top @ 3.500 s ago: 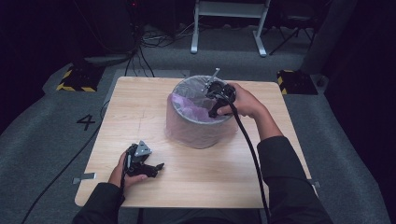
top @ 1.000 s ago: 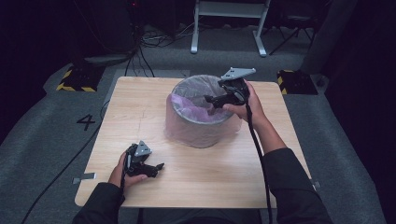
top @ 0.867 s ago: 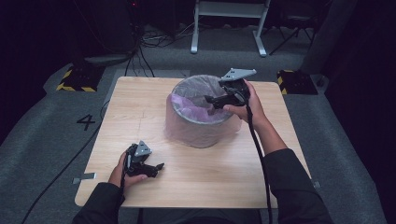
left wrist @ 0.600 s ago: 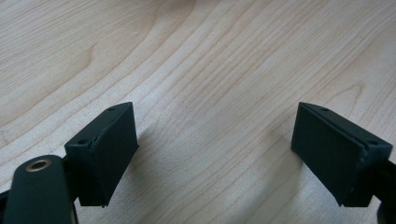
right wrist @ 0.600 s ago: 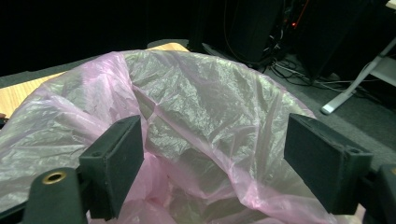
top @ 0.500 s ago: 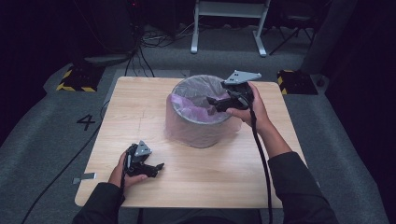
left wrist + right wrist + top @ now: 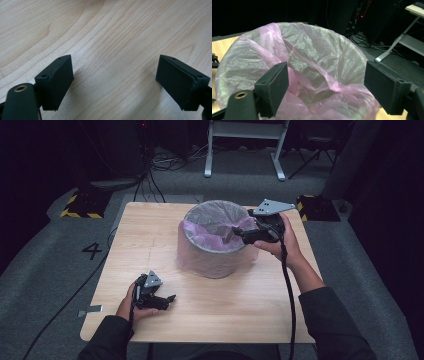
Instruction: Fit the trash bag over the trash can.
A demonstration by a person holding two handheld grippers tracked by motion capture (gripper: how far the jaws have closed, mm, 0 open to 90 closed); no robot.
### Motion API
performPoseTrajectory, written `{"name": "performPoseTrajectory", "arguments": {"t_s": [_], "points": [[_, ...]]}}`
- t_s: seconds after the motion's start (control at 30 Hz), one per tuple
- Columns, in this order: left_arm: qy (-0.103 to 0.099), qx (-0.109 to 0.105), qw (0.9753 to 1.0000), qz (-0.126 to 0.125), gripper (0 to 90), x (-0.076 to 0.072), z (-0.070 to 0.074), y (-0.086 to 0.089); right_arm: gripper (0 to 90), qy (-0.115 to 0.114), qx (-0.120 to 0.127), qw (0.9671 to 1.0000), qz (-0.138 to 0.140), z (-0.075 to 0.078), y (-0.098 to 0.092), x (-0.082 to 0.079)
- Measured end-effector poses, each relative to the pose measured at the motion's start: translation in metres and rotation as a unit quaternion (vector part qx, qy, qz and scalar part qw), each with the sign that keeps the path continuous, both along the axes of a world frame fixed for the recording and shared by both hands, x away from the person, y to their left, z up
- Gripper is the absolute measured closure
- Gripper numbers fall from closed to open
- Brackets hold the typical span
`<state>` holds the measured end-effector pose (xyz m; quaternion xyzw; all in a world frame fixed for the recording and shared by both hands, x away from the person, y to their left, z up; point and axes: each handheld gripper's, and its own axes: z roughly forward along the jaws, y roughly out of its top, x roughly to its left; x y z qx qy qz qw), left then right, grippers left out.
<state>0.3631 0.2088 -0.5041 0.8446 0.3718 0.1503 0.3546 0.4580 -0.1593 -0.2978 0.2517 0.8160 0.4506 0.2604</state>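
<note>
Seated at a pale wooden bench (image 7: 240, 305), a person works with a hand-held tool in each hand. At centre stands a round bin (image 7: 212, 255) lined with a thin pink plastic bag (image 7: 200, 227), the bag's edge folded out over the rim and hanging down the outside wall. The bin sits toward the far half of the bench, slightly right of the middle.

The right tool (image 7: 239, 234) is held at the bin's right rim, its black jaws pointing left over the opening, a grey three-cornered plate (image 7: 270, 207) on top and a black cable (image 7: 289, 295) trailing back along the forearm. From the right gripper view, its jaws stand wide apart with nothing between them, and the crumpled pink lining (image 7: 312, 62) spreads out just beyond and below them; whether either jaw touches the plastic cannot be told.

The left tool (image 7: 169, 300) rests low on the bench near the front left corner, well apart from the bin, gripped by the left hand (image 7: 131, 305). The left gripper view looks down on bare wood grain (image 7: 112, 50), and its jaws too are spread wide, holding nothing.

Beyond the bench lie grey carpet (image 7: 60, 270), a floor marking "4" (image 7: 93, 251) and cables.
</note>
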Motion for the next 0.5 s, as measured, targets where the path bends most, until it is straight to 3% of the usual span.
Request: {"name": "performPoseTrajectory", "arguments": {"t_s": [0.5], "points": [[-0.001, 0.002, 1.0, 0.0, 14.2, 0.0, 0.0, 0.0, 19.4, -0.011, -0.011, 0.9998, -0.013, -0.007, -0.02, -0.015]]}}
